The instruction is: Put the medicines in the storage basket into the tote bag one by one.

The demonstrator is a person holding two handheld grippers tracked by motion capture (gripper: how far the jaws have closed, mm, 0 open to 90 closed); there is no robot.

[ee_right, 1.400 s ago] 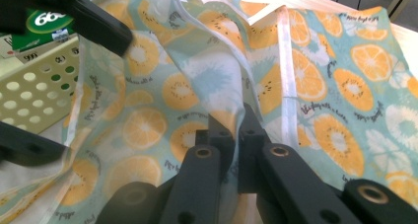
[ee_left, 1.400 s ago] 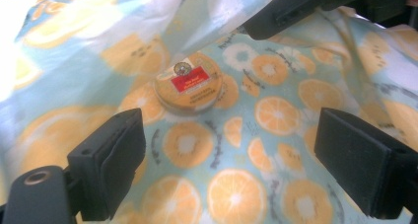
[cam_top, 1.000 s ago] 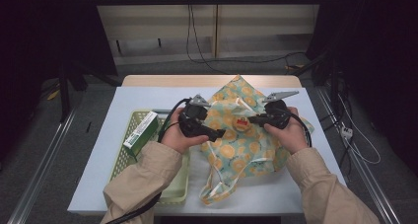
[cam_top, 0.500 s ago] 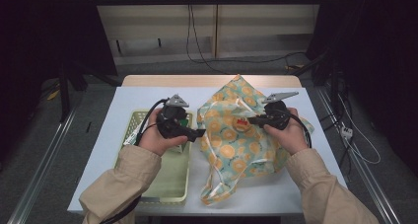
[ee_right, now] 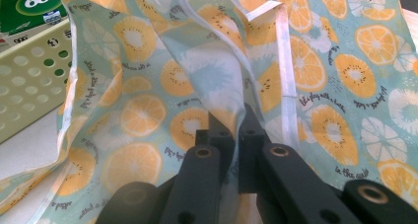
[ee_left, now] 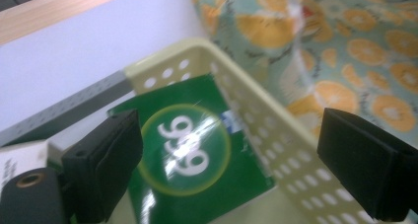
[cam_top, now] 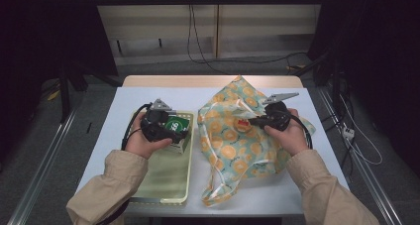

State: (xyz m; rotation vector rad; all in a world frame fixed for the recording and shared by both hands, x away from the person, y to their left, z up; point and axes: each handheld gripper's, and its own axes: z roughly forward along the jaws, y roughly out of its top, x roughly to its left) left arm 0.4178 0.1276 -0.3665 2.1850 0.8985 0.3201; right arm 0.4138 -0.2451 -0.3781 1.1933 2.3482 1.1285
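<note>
Lying on the right half of the pale surface (cam_top: pixel 114 111), the orange-print cloth bag (cam_top: pixel 233 150) spreads out crumpled, its handles trailing toward the near edge. The right gripper (cam_top: pixel 250 120) is clenched on a fold of this bag near its upper middle; in the right gripper view the cloth (ee_right: pixel 207 86) passes up between the two black jaws, which stand pressed together with only fabric between them. The left gripper (cam_top: pixel 181 133) sits over the far end of the cream perforated basket (cam_top: pixel 163 185), just beside the bag's left edge. Its jaws stand wide apart and released, grasping nothing. In the left gripper view the green box (ee_left: pixel 192 155), printed with white digits in a ring, lies below and between the jaws, inside the basket, whose perforated wall (ee_left: pixel 266 135) separates it from the bag (ee_left: pixel 345 51). Whether a jaw touches the box cannot be told. The two grippers are near each other, the basket's rim between them.
</note>
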